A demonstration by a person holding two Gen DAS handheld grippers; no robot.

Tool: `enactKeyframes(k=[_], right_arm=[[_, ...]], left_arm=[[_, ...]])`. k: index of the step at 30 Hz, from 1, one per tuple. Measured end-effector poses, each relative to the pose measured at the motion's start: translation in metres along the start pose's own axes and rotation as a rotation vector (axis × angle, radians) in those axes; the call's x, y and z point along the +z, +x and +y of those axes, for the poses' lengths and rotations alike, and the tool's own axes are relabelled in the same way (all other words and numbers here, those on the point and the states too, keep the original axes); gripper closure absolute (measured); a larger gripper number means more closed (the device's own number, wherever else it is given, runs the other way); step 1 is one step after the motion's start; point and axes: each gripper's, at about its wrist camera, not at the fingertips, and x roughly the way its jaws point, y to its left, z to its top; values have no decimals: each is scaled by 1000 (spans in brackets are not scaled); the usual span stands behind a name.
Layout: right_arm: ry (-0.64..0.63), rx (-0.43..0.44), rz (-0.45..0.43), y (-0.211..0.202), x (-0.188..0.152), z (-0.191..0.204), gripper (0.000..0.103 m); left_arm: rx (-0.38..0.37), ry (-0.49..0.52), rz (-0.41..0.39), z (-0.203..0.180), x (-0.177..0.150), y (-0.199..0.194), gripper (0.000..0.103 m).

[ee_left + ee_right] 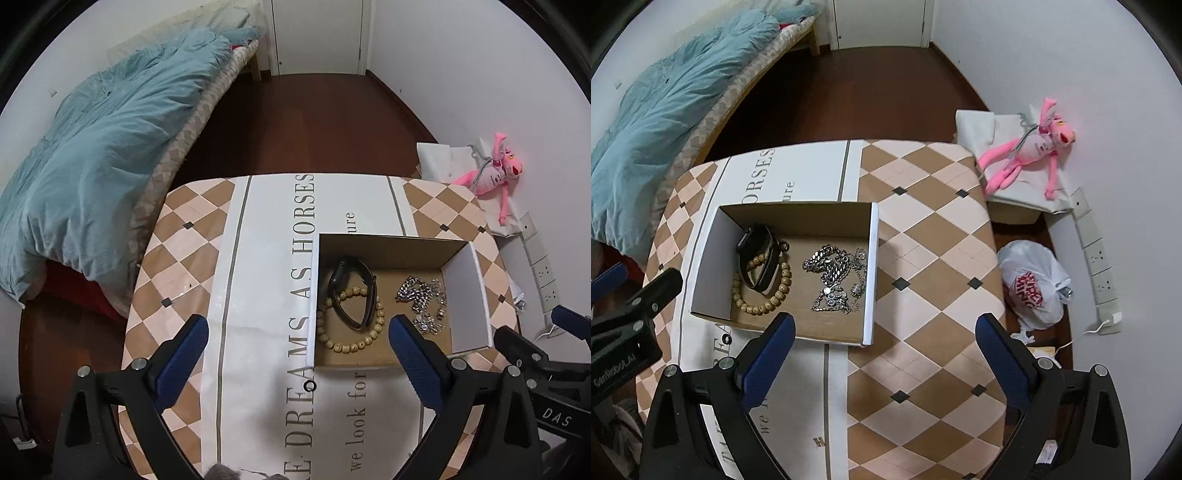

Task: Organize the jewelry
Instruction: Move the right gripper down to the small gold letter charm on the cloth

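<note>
Both tongs are seen spread wide with nothing gripped; the left gripper (297, 343) is held over the printed white runner (266, 295), its right finger (415, 360) overlapping the near edge of the open cardboard box (391, 245) in the view, though whether it touches cannot be told; the right gripper (884, 345) is held over the checkered tabletop (931, 236), just to the right of the box's near corner, and nothing lies between its blue pads (768, 354).

All the jewelry is found inside the box, ahead of both tongs; a black watch (351, 291) is laid on the left side, crossing over a wooden bead bracelet (351, 321) and touching it; a tangle of silver chains (424, 302) is heaped on the right side, apart from the beads, close to the white inner wall.

From the right wrist view the same box is placed ahead and to the left of the right gripper; a pink plush toy (1030, 147) is seen far ahead to the right, against the wall, and a white plastic bag (1034, 280) on the floor beside the table; a blue duvet (103, 155) is spread far to the left of the left gripper.
</note>
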Motion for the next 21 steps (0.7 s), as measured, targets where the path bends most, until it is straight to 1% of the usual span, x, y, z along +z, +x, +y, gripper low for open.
enactKeyframes(k=[5,9,14,18,21], right_arm=[[16,-2,-41,-22,-3,1,3],[30,-5,-83,-47,-9,-2,3],[44,10,-129,-76,-18,-6,3],[41,29,-132,-86,-31,-5,3],[33,39,-108,-79,-48,-1,3]], left_arm=[[-5,2,-25,-2,-5,-21,3],[-7,15,-69,-5,-7,-46,3],[-17,8,-106,-4,-9,-70,3],[-10,-3,-123,0,-18,-81,3],[10,-14,-103,6,-33,-78,3]])
